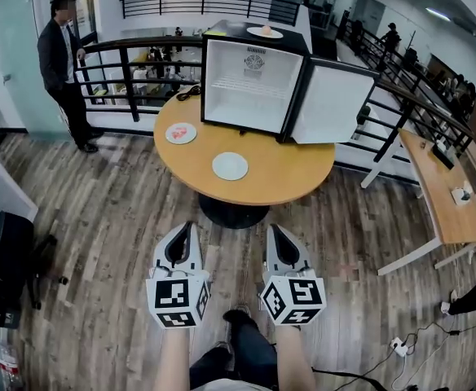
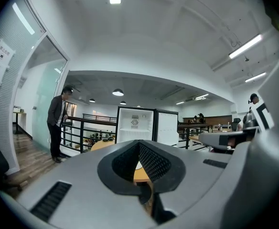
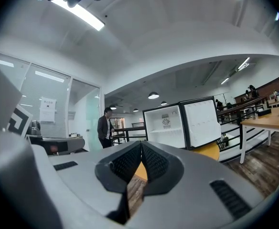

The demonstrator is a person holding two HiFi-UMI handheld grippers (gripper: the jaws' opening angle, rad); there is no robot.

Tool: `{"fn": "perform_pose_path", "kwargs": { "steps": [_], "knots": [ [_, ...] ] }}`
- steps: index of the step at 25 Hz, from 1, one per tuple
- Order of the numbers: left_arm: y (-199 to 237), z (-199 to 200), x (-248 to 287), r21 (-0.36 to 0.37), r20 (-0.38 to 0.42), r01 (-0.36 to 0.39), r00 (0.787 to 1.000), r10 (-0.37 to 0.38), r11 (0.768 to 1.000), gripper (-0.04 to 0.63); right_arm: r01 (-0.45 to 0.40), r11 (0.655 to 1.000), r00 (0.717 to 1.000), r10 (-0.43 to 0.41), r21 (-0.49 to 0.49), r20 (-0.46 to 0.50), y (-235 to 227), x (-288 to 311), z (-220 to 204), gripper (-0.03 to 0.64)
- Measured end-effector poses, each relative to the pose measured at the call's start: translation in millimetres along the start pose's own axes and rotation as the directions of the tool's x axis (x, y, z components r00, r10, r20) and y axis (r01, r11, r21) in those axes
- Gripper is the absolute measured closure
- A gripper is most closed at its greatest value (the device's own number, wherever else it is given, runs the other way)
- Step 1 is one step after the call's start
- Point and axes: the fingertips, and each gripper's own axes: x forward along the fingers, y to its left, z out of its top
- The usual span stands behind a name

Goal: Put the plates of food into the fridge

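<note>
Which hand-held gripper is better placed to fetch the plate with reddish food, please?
Left: the plate lies on the round table's left side, directly ahead of the left hand-held gripper; the right hand-held gripper sits farther right.

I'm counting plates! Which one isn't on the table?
The highest plate, resting on top of the mini fridge. The red-topped plate and the plain white plate both lie on the round table.

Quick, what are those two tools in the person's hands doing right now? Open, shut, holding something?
Left tool: closed, nothing in it.
Right tool: closed, nothing in it.
</note>
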Motion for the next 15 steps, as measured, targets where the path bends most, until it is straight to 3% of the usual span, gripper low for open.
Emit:
{"fn": "perform_pose_path", "kwargs": {
  "steps": [15],
  "knots": [
    [38.3, 7.3, 161.2, -0.005, -0.033, -0.108, 0.994, 0.107, 0.994, 0.600, -0.112, 0.994, 0.993, 0.112, -0.004, -0.022, -52.4, 176.2, 16.1, 0.603]
  ]
}}
